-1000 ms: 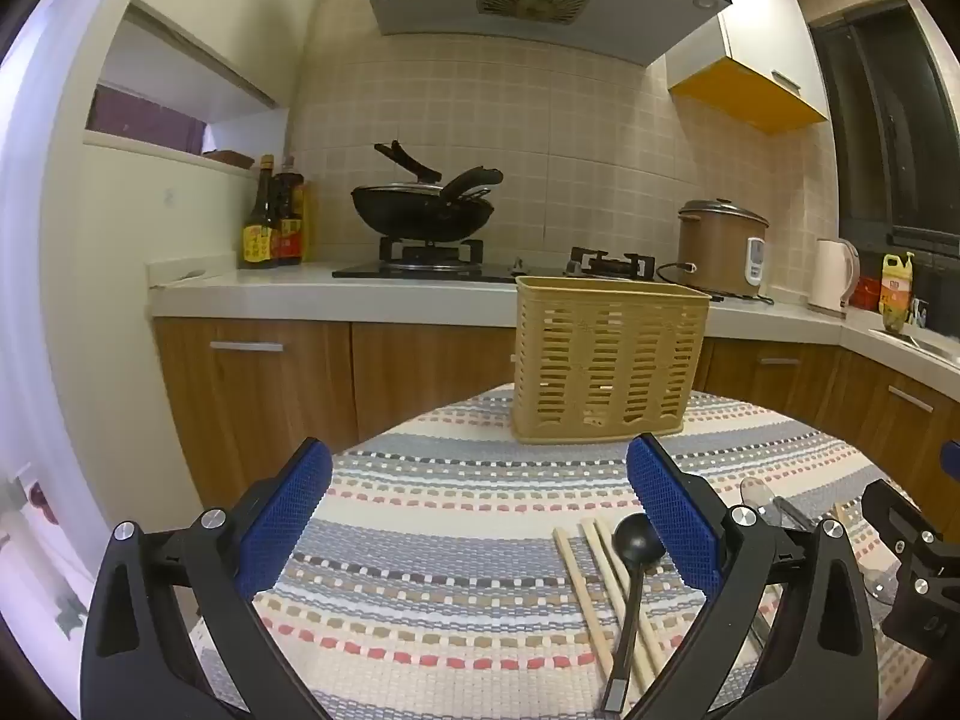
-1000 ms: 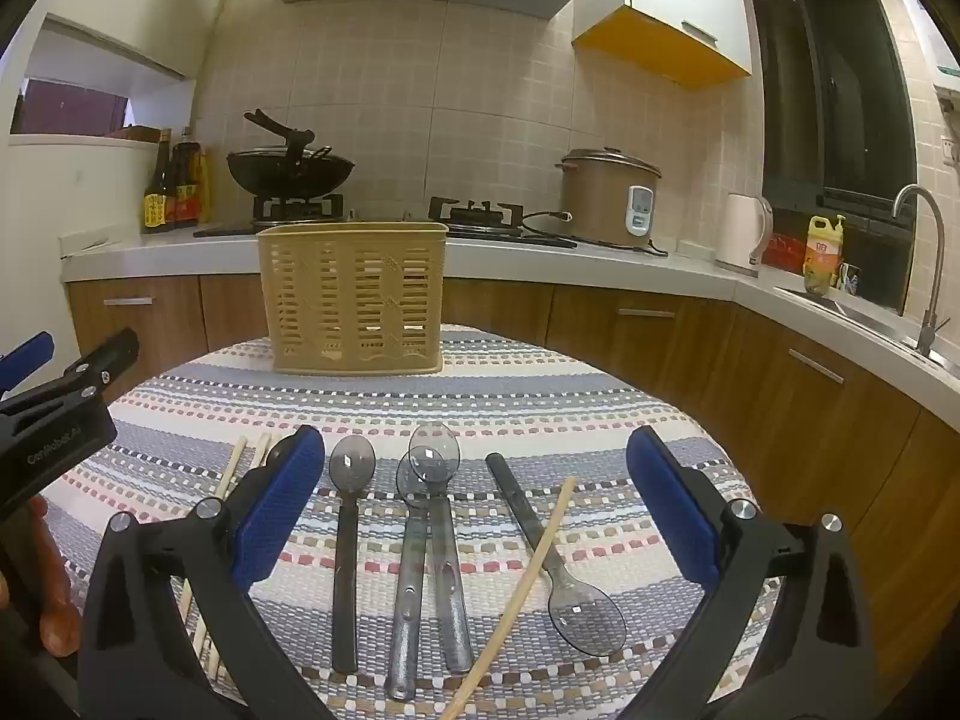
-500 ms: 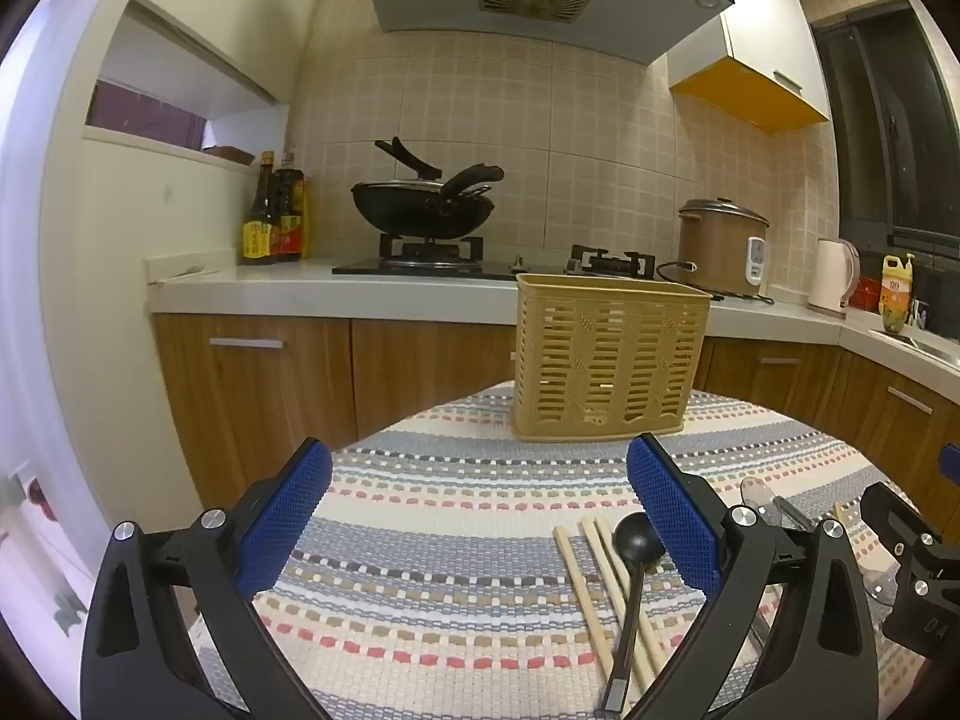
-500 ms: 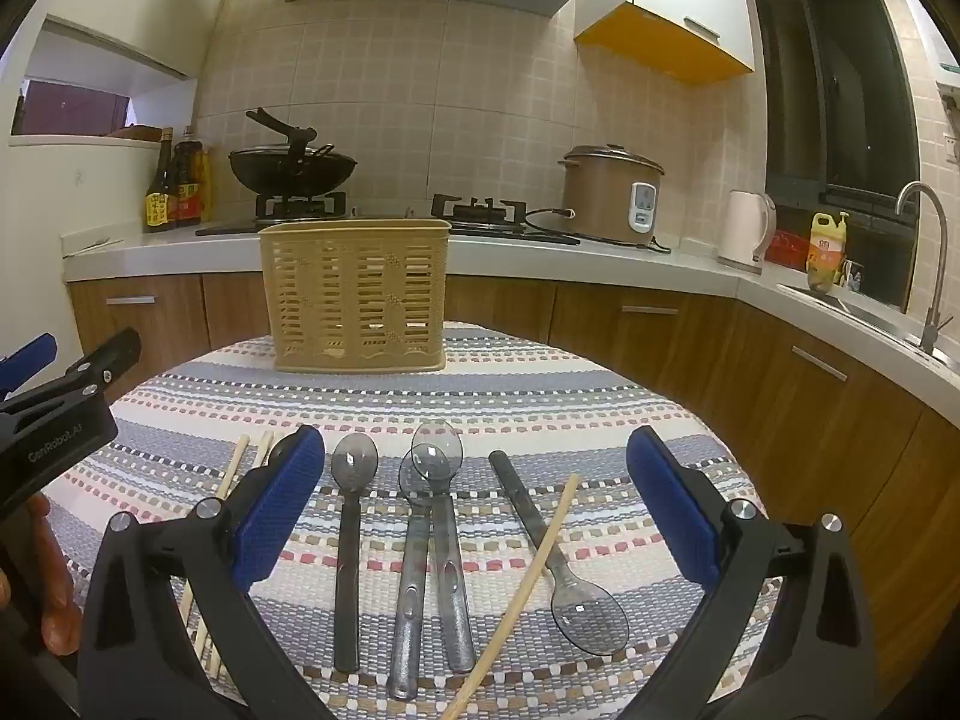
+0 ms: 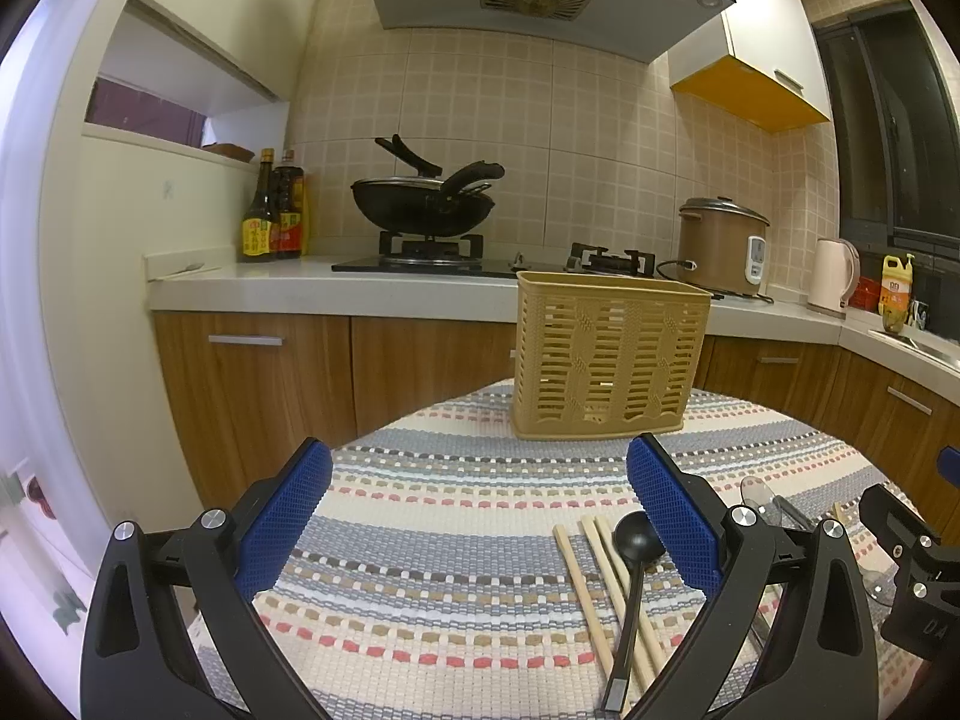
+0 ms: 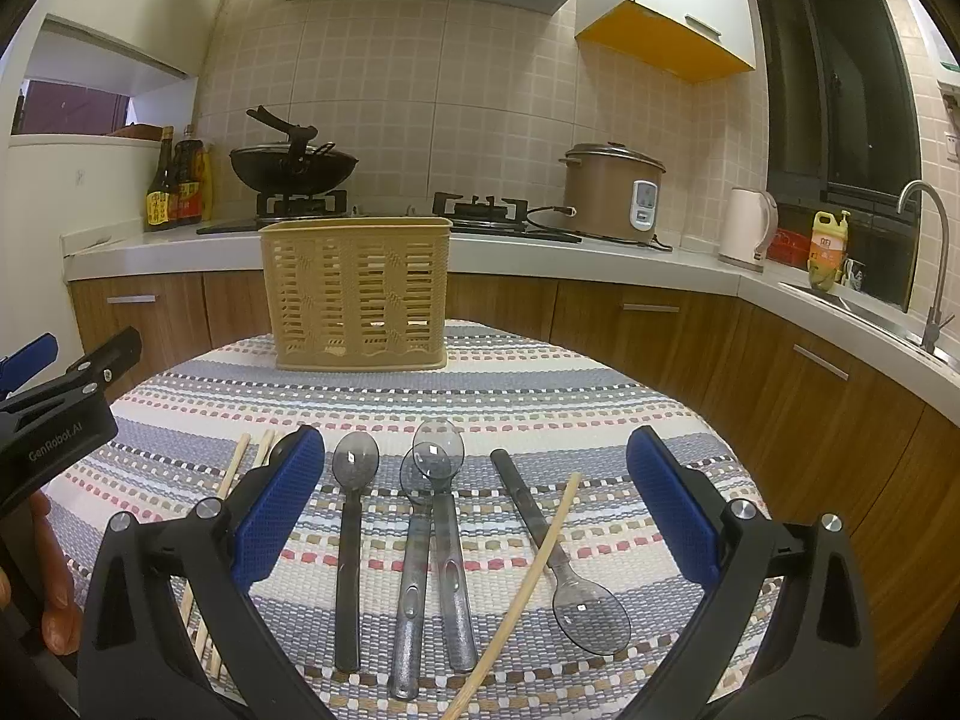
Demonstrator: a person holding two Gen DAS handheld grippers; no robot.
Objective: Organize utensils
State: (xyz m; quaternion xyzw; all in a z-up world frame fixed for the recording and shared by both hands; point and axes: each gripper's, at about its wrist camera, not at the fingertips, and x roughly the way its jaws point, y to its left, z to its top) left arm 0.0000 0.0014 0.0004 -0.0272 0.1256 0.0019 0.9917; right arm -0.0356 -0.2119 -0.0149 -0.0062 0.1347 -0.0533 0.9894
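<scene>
Above the striped tablecloth [image 6: 540,396] I am still holding both grippers, left [image 5: 477,519] and right [image 6: 474,507], wide and empty; nothing has shifted, so the spoons [image 6: 354,516] and chopsticks [image 5: 591,594] are lying unsorted before the basket [image 6: 357,294].

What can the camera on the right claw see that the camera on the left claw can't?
Only the right wrist view shows the faucet, the lone chopstick crossing a reversed clear spoon, and three more spoons lying in full.

Only the left wrist view shows the black spoon whole, lying over the chopsticks.

Both show the tan basket, standing at the far side of the striped tablecloth, the wok and the rice cooker.
</scene>
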